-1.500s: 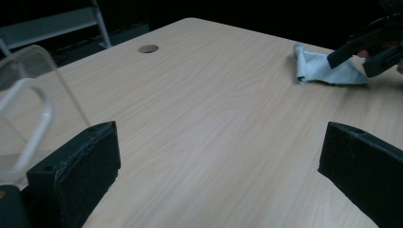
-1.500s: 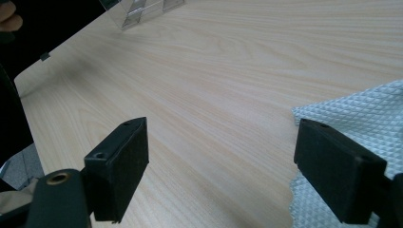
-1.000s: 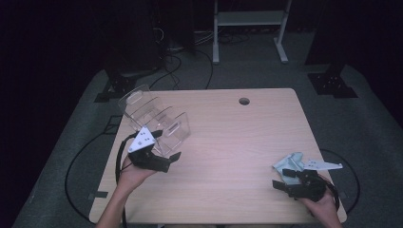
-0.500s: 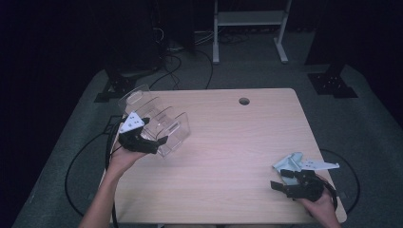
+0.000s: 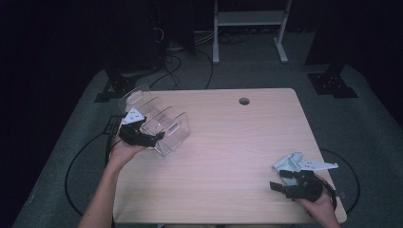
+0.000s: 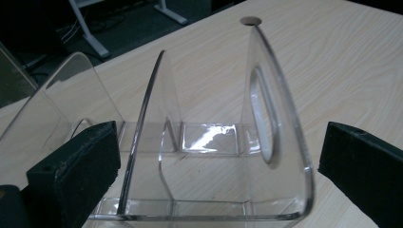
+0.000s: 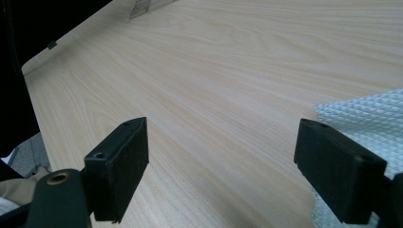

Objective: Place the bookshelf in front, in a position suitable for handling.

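A clear acrylic organizer (image 5: 164, 124) with several upright dividers stands on the table's left side. My left gripper (image 5: 153, 138) sits at its near-left end, jaws wide open. In the left gripper view the organizer (image 6: 266, 118) stands between the jaws of the left gripper (image 6: 218, 175), and neither pad touches it. A light-blue waffle cloth (image 5: 291, 162) lies crumpled near the front right corner. My right gripper (image 5: 279, 179) rests just in front of the cloth, open, pointing left. The right gripper view has the cloth (image 7: 366, 118) beside the right pad and bare wood between the jaws of the right gripper (image 7: 228, 166).
The light wooden table (image 5: 237, 142) has a round cable hole (image 5: 244, 101) near its back edge. Black cables (image 5: 76, 161) loop on the grey floor to the left. A white metal stand (image 5: 247, 19) is behind the table.
My left gripper has moved back and to the left, from the organizer's front end to its near-left side. The right gripper has stayed by the cloth.
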A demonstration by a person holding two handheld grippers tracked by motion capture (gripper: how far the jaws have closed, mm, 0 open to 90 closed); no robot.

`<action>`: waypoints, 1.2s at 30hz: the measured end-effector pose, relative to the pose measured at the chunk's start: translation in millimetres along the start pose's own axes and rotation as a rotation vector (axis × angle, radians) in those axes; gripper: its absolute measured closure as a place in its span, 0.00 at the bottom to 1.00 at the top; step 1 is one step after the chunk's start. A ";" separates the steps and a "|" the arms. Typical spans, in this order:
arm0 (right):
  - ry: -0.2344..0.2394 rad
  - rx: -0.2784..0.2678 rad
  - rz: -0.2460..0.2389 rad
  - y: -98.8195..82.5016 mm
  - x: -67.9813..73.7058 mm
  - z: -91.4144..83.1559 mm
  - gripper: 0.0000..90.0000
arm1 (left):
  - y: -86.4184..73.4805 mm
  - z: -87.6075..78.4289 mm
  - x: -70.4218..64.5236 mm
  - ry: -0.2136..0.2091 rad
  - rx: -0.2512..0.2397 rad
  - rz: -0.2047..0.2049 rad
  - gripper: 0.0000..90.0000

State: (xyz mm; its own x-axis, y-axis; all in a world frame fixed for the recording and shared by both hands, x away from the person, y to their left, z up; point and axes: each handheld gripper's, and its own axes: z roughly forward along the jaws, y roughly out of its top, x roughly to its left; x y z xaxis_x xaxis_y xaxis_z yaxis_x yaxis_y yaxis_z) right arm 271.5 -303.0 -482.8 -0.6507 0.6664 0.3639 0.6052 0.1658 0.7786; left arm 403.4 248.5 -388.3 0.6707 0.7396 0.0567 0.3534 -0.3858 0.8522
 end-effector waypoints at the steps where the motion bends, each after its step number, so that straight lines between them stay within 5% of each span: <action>1: 0.000 0.000 0.000 0.0 0.1 0.2 0.20 | -0.6 1.4 1.0 0.000 0.003 -0.003 0.00; 12: -0.002 0.002 -0.003 -0.4 0.3 0.5 0.20 | -6.8 14.2 7.7 -0.017 0.069 -0.026 0.01; 14: -0.001 -0.001 -0.002 -0.4 0.3 0.0 0.20 | -8.4 14.6 6.8 -0.028 0.065 -0.021 0.08; 21: 0.000 -0.001 -0.002 -0.3 0.6 -0.2 0.20 | -8.7 14.0 4.7 -0.031 0.054 -0.029 0.09; 30: -0.006 -0.003 -0.002 -0.1 0.5 0.6 0.20 | -5.1 17.9 -11.7 -0.028 0.058 -0.020 0.09; 36: -0.010 -0.009 0.004 0.1 -0.2 -0.8 0.20 | 1.4 25.2 -34.9 -0.038 0.068 -0.012 0.09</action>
State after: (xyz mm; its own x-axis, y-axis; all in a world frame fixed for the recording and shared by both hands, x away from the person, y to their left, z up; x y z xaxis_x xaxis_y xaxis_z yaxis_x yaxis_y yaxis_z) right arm 271.3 -303.7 -482.4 -0.6438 0.6741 0.3621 0.6036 0.1566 0.7817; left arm 396.9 208.2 -402.2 0.6898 0.7235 0.0264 0.4038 -0.4148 0.8154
